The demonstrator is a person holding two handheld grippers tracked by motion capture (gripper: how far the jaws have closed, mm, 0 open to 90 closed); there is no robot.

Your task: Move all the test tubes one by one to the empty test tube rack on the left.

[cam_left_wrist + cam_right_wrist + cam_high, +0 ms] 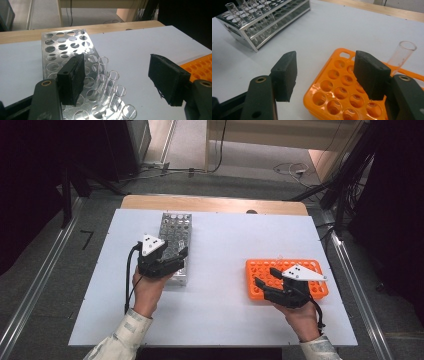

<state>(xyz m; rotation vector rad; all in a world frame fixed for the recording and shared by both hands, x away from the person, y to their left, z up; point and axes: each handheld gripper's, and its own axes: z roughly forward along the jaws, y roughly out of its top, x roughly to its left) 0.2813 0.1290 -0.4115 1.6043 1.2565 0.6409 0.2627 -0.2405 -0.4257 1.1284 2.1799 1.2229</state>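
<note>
White table (220, 310): both claws gape wide, gripping nothing.

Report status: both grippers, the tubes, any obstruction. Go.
Left gripper open over metal rack, straddling glass tubes, no grip. Right gripper open, empty, above orange rack; one tube already seated there. White table between racks unobstructed.

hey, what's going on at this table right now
A person works with two handheld grippers and two test tube racks. The left gripper hangs open over the metal rack, its jaws either side of the clear glass tubes standing there. The right gripper is open above the orange rack, where one tube already stands.
</note>
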